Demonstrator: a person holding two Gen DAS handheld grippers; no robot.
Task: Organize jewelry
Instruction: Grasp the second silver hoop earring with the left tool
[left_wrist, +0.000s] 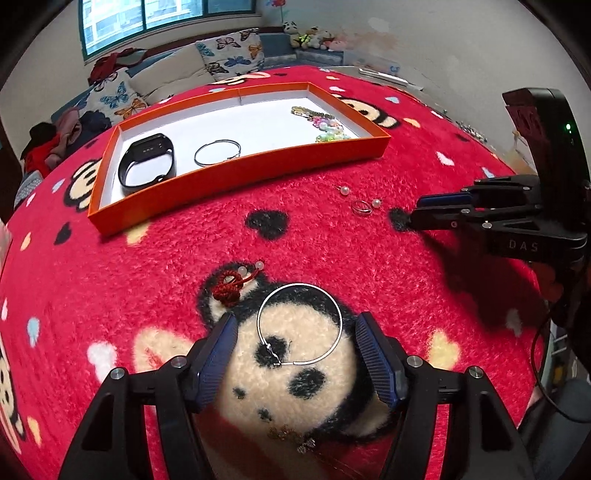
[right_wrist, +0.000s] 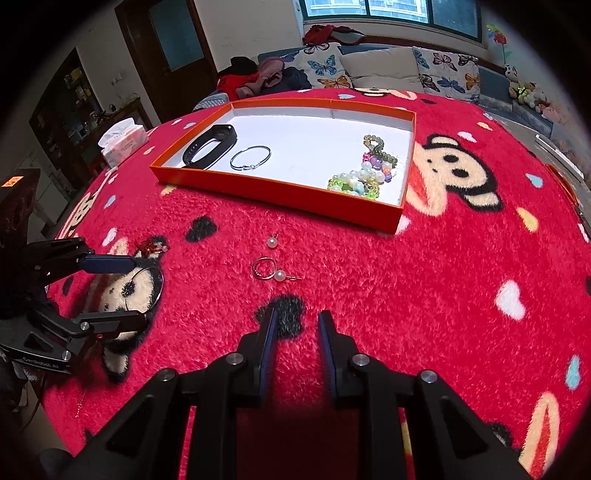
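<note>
The left gripper (left_wrist: 295, 354) is held open around a silver bangle (left_wrist: 300, 324) — untouched; the right gripper (right_wrist: 295, 332) is narrowly parted, empty.

Left gripper (left_wrist: 295, 350) jaws spread around silver bangle (left_wrist: 299, 324) on red blanket (left_wrist: 332, 243).

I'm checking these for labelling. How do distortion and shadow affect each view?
Left wrist view: fisheye bends the orange tray; dark shadow lies under the right gripper. Right wrist view: black vignette corners, blanket bulges, foreground fingers soft.
</note>
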